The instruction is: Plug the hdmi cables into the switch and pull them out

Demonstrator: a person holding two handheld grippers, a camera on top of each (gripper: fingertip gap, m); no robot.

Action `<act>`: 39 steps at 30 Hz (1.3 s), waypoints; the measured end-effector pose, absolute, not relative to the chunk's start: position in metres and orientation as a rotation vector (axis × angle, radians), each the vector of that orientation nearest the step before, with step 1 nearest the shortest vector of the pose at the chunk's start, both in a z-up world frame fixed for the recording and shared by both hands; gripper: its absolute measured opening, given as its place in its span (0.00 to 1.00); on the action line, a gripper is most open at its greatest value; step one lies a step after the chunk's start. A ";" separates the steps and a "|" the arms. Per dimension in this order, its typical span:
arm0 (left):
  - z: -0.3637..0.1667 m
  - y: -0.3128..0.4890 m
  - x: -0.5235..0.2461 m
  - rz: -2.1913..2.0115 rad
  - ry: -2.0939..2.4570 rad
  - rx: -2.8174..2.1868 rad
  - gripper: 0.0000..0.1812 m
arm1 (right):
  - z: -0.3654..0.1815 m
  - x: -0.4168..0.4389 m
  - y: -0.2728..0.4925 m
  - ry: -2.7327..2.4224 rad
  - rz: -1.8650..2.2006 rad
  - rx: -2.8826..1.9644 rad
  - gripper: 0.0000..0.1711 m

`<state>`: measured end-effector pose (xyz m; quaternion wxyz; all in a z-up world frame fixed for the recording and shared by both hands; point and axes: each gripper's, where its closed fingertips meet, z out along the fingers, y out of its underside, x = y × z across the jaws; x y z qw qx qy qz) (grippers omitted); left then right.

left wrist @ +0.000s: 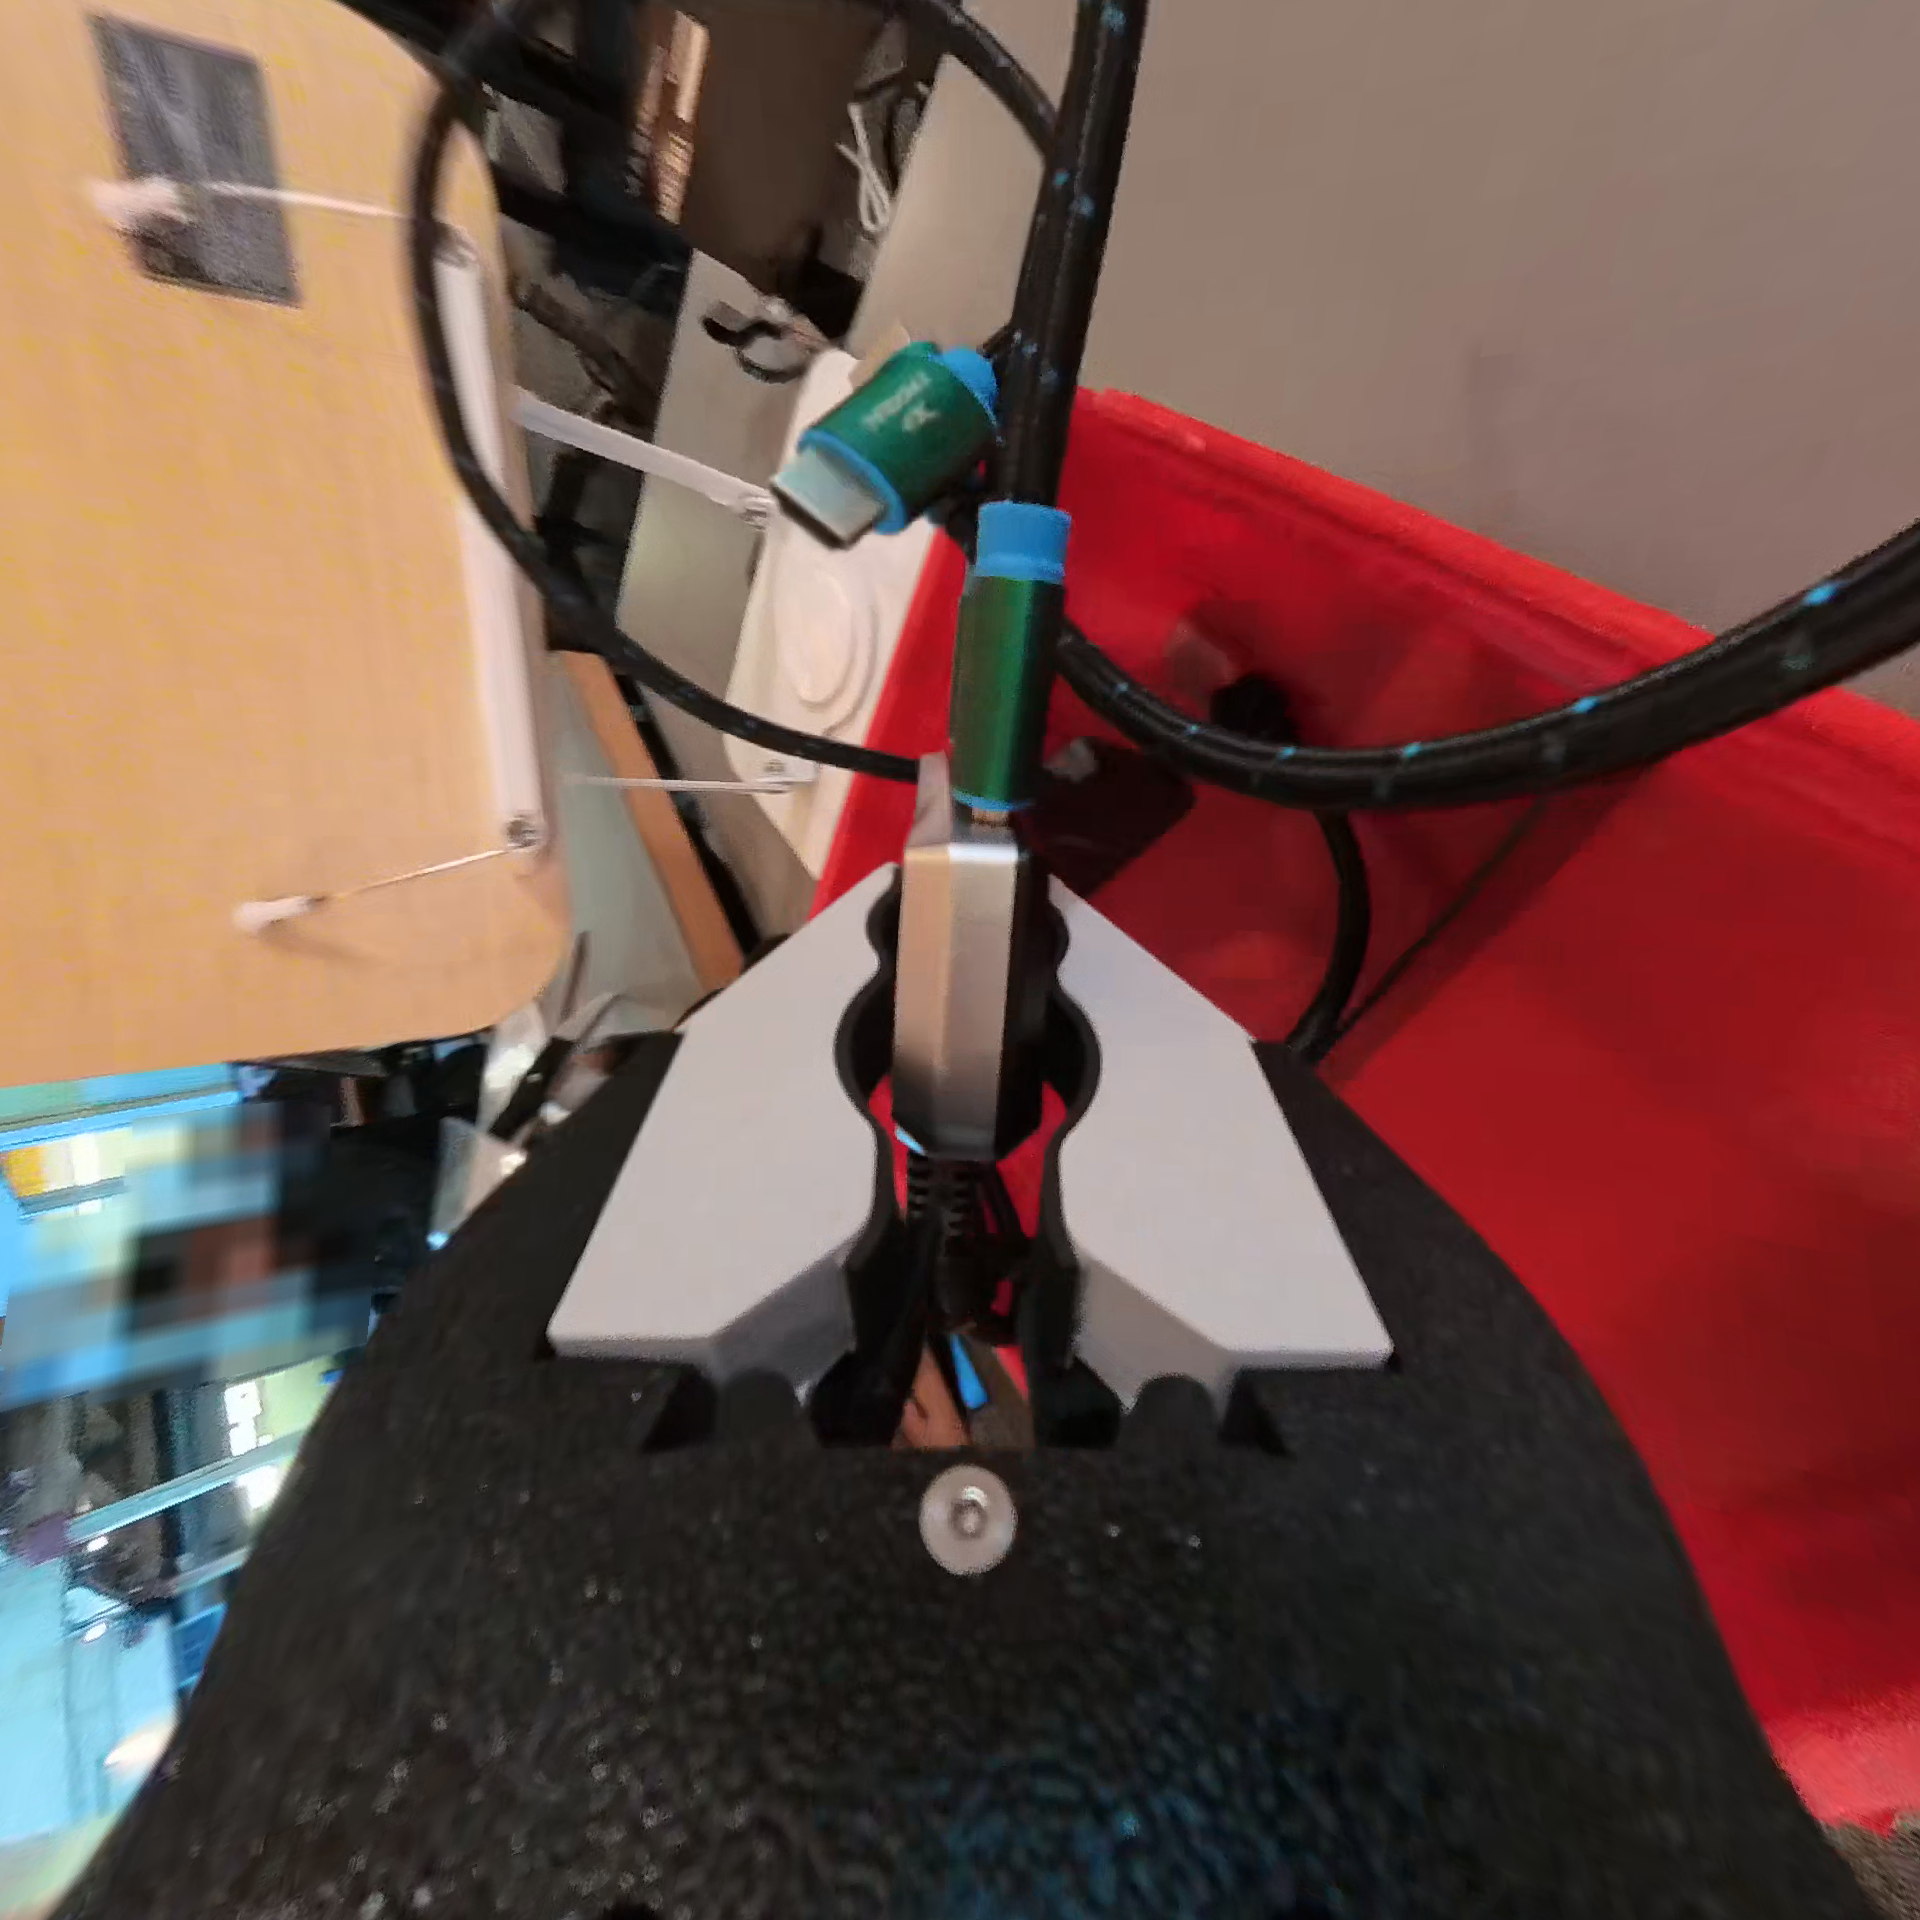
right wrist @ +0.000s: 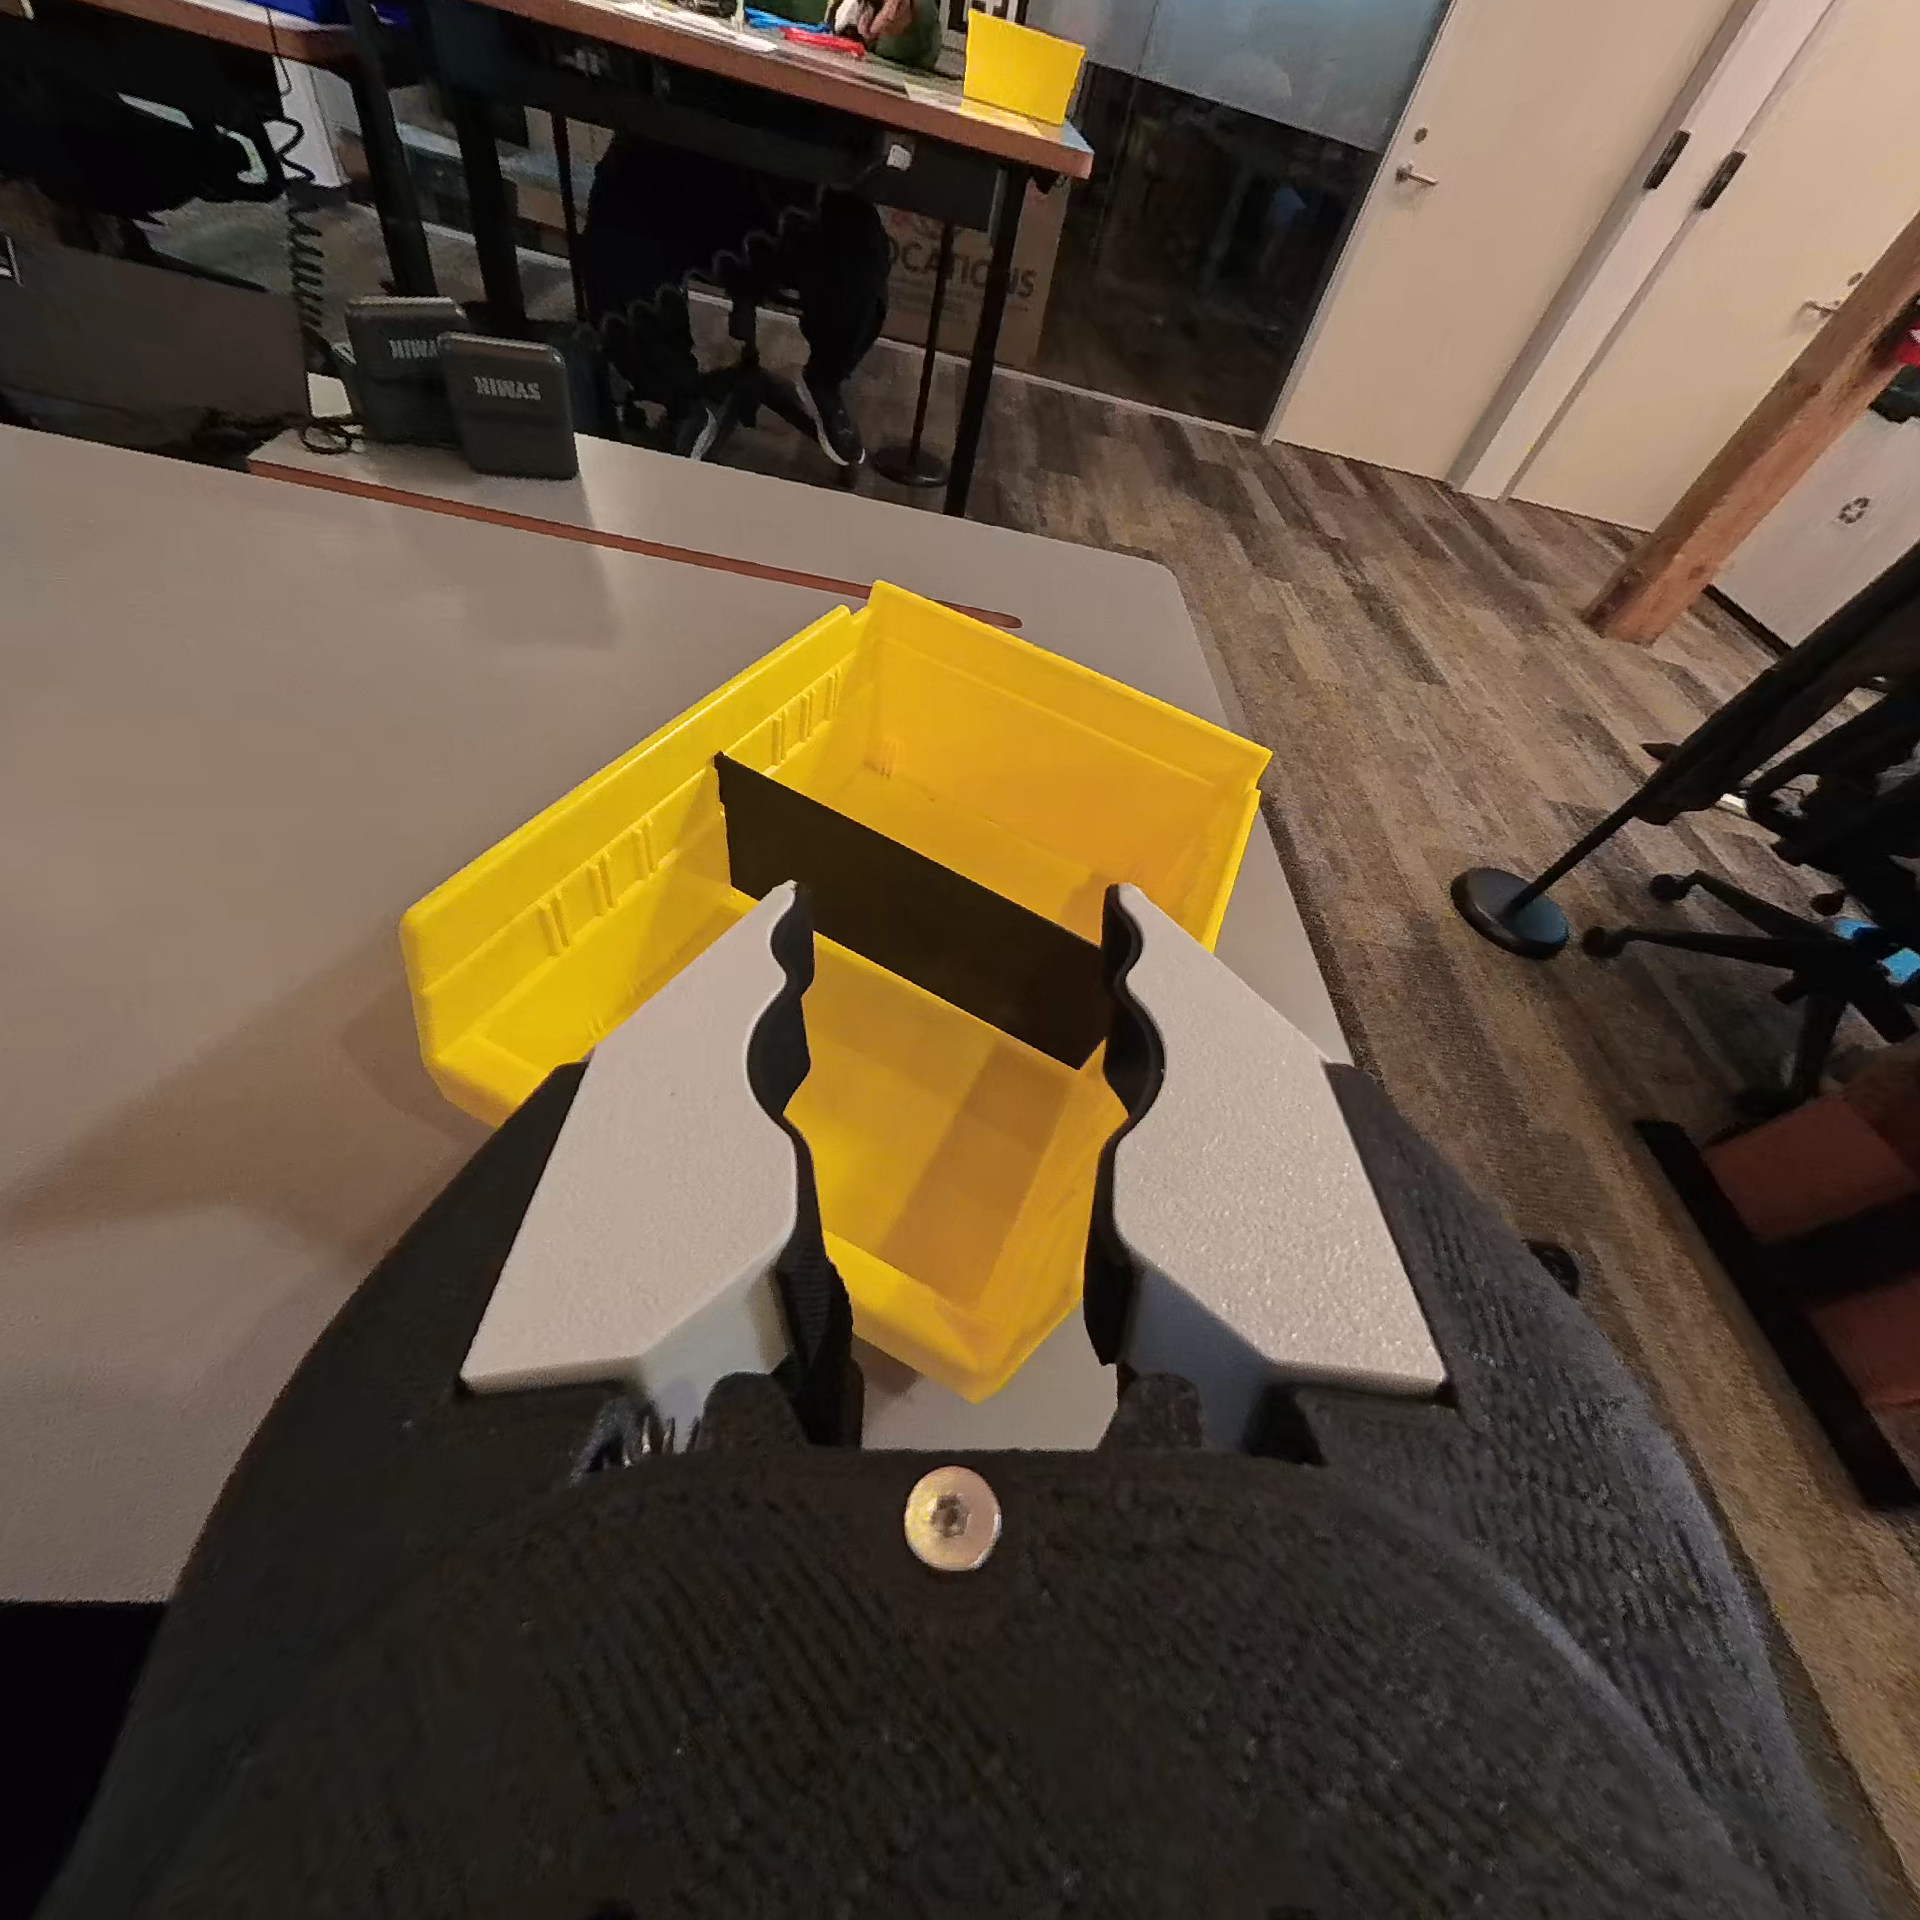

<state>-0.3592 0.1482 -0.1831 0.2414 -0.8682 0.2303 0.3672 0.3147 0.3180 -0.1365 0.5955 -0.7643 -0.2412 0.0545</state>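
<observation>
Left hand-held gripper [left wrist: 961,997], centre of frame, is clamped on the silver switch [left wrist: 956,987], held edge-on btwn the grey fingers [left wrist: 748,1143]. One green hdmi plug [left wrist: 1003,696] sits at the switch's top end, prob. seated in a port, though blur hides the joint. A second green plug [left wrist: 894,447] hangs loose, upper centre, apart from the switch. Black braided cables [left wrist: 1455,758] loop over a red bin [left wrist: 1558,935] at right.

Right hand-held gripper [right wrist: 954,925], centre of frame, is spread wide w/ nothing in it, above a yellow bin [right wrist: 623,894] w/ a black divider [right wrist: 914,914], on the grey surface [right wrist: 260,779].
</observation>
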 end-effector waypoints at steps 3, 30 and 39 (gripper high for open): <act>-0.155 0.145 -0.350 1.062 0.659 -2.319 0.11 | -0.139 0.313 0.318 -0.571 0.135 -1.780 0.32; -0.004 0.120 -0.355 1.761 0.857 -1.870 0.11 | -0.145 0.300 0.316 -0.643 0.174 -1.788 0.31; 0.029 0.108 -0.344 1.836 0.798 -1.757 0.11 | -0.144 0.288 0.315 -0.677 0.182 -1.776 0.31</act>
